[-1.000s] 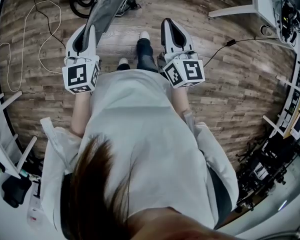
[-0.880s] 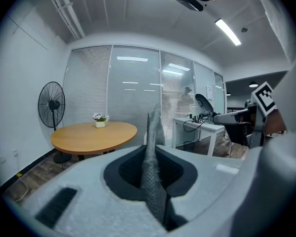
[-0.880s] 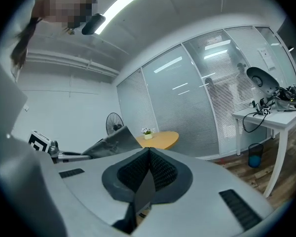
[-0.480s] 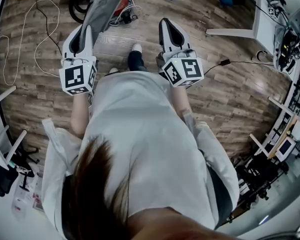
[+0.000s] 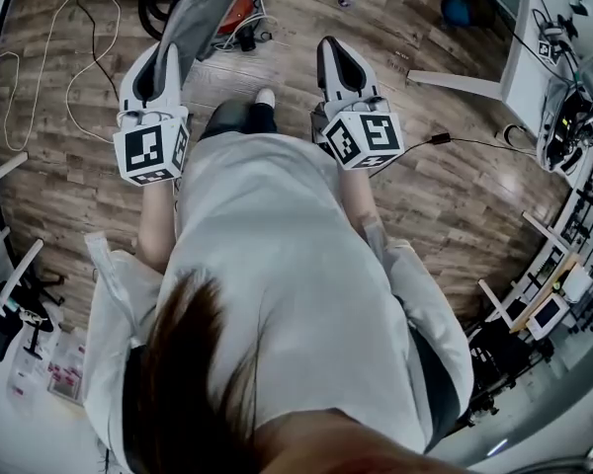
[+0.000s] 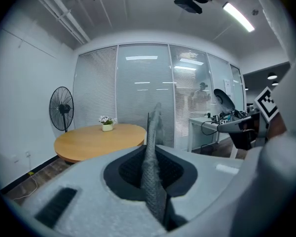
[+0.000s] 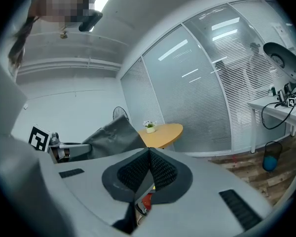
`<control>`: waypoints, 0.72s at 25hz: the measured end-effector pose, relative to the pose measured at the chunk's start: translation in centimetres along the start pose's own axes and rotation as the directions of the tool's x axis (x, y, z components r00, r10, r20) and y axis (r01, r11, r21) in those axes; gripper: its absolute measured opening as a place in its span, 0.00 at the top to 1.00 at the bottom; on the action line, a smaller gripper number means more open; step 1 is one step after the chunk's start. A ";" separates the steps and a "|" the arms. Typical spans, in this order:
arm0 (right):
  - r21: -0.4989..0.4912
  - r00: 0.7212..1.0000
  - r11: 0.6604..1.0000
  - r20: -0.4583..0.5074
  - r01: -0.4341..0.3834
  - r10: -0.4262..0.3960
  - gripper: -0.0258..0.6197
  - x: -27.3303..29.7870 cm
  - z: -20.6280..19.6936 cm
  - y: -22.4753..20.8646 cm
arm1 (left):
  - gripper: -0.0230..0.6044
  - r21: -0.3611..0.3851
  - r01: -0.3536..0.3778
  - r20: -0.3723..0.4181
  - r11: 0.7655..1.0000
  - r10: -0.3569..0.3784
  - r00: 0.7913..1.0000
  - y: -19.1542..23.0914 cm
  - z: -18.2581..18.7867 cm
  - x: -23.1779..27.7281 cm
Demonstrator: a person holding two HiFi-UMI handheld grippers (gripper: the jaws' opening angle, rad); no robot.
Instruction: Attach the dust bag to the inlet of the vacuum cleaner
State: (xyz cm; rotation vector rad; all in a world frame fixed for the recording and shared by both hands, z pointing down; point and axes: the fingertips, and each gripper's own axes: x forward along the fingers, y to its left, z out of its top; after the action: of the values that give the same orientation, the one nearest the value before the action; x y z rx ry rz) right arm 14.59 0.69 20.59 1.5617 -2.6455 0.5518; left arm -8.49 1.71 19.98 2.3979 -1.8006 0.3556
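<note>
Since a second earlier, the grey fabric dust bag point(image 5: 206, 13) had travelled with the person across the room. The brown wooden plank floor point(image 5: 455, 186) had slid down the head view, and a small blue object point(image 5: 462, 10) had come in at the upper right. The bag rose up and forward from the left gripper point(image 5: 165, 62), whose jaws were nearly together, pinching the cloth between their black pads. The right gripper point(image 5: 329, 49), beside it and apart from the bag, had its jaws pressed together on nothing. Ahead, past the bag, stood a round wooden table point(image 6: 101, 139) bearing a small potted plant point(image 6: 107, 124), with a black standing fan point(image 6: 61, 108) to its left and glass walls with blinds point(image 6: 143, 93) behind.
</note>
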 end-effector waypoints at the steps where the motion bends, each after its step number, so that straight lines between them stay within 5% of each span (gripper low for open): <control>1: 0.001 1.000 1.000 -0.004 -0.002 0.002 0.96 0.2 0.0 -0.1 | 0.90 -0.001 -0.001 -0.003 1.000 0.001 1.000 0.0 0.0 0.2; 18: 0.000 1.000 1.000 0.001 0.021 -0.021 0.96 2.2 0.8 0.0 | 0.90 0.004 0.054 -0.004 0.999 -0.054 0.999 0.6 0.4 2.2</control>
State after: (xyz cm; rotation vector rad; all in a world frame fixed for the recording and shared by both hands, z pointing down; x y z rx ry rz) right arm 13.57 -1.40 20.27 1.5888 -2.6261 0.5508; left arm -8.45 -0.62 20.15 2.4406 -1.7316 0.3587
